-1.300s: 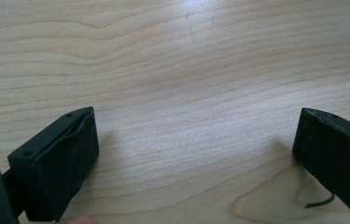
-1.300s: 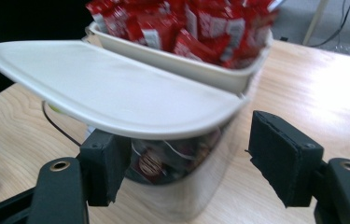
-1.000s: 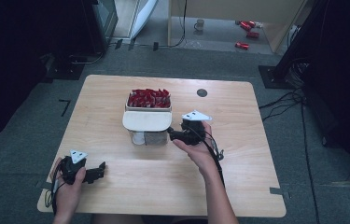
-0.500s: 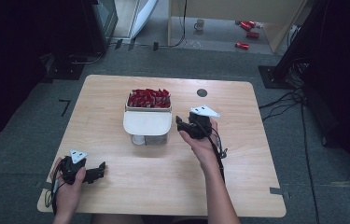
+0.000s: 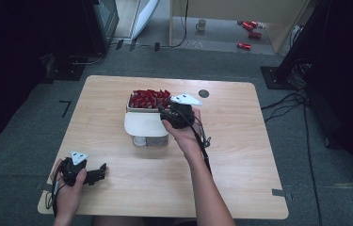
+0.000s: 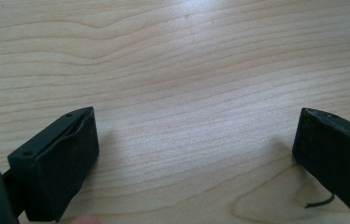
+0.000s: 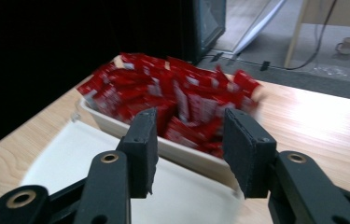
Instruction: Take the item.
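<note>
A: Right gripper (image 7: pixel 189 140) first. Jaws have just been closing, now stand w/ a narrow gap and nothing pinched btw them. It hangs above the white lid (image 5: pixel 142 124), aimed at the tray (image 7: pixel 130 128) of red packets (image 7: pixel 182 98).

B: And in the high view?

A: Right gripper (image 5: pixel 162 111) sits at the tray's right side, the person's right hand (image 5: pixel 183 134) wrapped round it, forearm coming up from the bottom edge.

B: Left one?

A: Left gripper (image 6: pixel 196 154) is spread wide, bare wood btw the jaws, nothing held. High view puts the left gripper (image 5: pixel 100 170) low on the counter (image 5: pixel 240 155), near its front left corner, well apart from the tray.

B: OK, big to small, what's on the counter?

A: Counter is light wood. Near its middle, toward the far edge, the tray, heaped w/ red packets (image 5: pixel 148 98). Just in front, touching it, the white lid, lying on a clear container (image 5: pixel 151 140). Smallest: dark round spot (image 5: pixel 204 93) in the wood, right of the tray.
</note>
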`<state>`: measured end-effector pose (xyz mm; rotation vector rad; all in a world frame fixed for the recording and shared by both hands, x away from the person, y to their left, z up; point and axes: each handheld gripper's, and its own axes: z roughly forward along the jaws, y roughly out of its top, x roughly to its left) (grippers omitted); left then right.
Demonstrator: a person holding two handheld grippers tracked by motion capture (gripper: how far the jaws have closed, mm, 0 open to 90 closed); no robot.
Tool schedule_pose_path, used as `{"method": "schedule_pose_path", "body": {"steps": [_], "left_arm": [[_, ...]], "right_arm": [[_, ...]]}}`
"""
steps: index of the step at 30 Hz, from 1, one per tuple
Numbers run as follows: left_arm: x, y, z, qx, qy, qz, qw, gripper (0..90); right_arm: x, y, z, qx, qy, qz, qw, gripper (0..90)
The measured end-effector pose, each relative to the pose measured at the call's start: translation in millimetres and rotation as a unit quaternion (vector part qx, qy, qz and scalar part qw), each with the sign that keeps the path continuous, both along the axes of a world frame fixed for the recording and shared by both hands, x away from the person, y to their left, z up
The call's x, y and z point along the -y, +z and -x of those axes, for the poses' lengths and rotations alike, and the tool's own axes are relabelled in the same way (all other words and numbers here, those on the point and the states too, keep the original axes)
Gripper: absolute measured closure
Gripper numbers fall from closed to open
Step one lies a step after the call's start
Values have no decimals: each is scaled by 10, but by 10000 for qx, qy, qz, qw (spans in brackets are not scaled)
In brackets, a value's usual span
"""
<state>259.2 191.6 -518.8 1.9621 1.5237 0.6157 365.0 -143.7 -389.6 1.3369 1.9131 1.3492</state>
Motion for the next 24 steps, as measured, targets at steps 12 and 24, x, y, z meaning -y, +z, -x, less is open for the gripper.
{"method": "schedule_pose_path", "body": {"steps": [12,24], "left_arm": [[6,-3,-5,16,21,24,10000,8],[6,-3,-5,14,20,23,10000,8]], "right_arm": [[-327,-88,-182,-102,-15,-39,9999,477],[-450,-127,-274,-56,-277,154,9995,667]]}}
